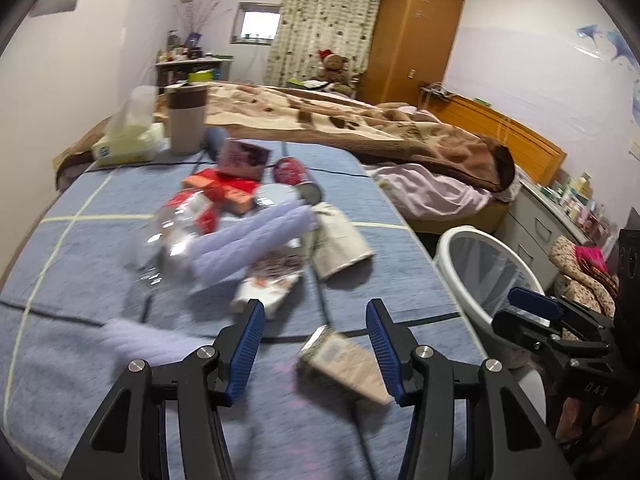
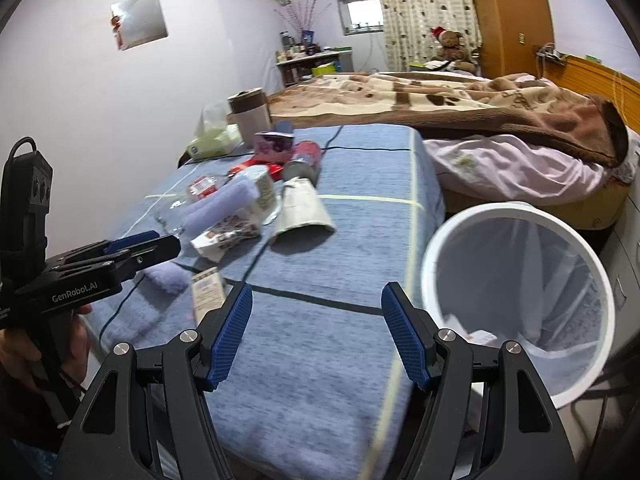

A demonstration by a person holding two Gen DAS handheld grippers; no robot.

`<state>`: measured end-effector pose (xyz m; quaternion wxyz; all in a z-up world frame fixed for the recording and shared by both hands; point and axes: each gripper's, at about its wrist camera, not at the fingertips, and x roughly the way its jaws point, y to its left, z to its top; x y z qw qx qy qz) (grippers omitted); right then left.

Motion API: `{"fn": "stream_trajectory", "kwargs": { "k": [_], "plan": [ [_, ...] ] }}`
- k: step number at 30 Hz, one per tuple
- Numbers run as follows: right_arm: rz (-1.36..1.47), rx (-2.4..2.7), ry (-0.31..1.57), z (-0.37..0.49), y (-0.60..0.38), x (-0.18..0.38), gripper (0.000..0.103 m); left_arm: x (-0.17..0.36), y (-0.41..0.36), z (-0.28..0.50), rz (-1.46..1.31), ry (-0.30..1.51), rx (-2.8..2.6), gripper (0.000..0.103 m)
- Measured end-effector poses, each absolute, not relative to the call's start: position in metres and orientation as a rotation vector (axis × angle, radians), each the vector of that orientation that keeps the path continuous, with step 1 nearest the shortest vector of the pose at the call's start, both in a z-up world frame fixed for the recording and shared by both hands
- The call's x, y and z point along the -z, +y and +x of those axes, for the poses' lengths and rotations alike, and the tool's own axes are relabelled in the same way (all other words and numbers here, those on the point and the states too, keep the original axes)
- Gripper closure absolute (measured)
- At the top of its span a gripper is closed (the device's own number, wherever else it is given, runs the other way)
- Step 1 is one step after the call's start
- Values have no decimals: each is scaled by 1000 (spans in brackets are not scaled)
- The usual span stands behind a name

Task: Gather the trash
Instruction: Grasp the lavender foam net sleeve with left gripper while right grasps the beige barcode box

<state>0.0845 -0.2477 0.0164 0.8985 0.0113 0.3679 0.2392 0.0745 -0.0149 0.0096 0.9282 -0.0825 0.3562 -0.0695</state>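
Trash lies in a heap on the blue cloth (image 1: 100, 248): a clear plastic bottle (image 1: 176, 232), a grey paper cup (image 1: 340, 240) on its side, red and pink cartons (image 1: 224, 188), a printed wrapper (image 1: 268, 280) and a lilac fuzzy cloth (image 1: 252, 240). A flat tan packet (image 1: 344, 364) lies just ahead of my left gripper (image 1: 316, 344), which is open and empty. My right gripper (image 2: 316, 332) is open and empty over the cloth's near edge, left of the white bin (image 2: 520, 304). The cup (image 2: 304, 208) and packet (image 2: 206, 292) also show in the right wrist view.
A tissue pack (image 1: 128, 140) and a brown-lidded cup (image 1: 186, 120) stand at the cloth's far end. A bed with a brown blanket (image 1: 360, 128) lies beyond. A black cable (image 2: 256, 256) runs across the cloth. Drawers (image 1: 536, 232) stand right of the bin (image 1: 480, 264).
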Motion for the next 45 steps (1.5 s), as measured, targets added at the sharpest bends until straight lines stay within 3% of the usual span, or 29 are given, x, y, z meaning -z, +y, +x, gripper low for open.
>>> {"fn": "stream_trajectory", "kwargs": {
  "k": [20,26,28,30,45],
  "plan": [
    [-102,-678,869,82,-177,11,36,15,61,41,-313,767,-5,51],
    [-130,-683,907,87,-165,24,49,27,72,49,-387,807,-18,50],
    [-128,-682,915,89,-164,26,61,31,73,53,-418,826,-11,42],
    [-126,-669,916,90,-166,27,65,35,71,58,-443,837,1,40],
    [-76,-608,908,100,-184,27,66,51,69,103,-549,901,-97,39]
  ]
}}
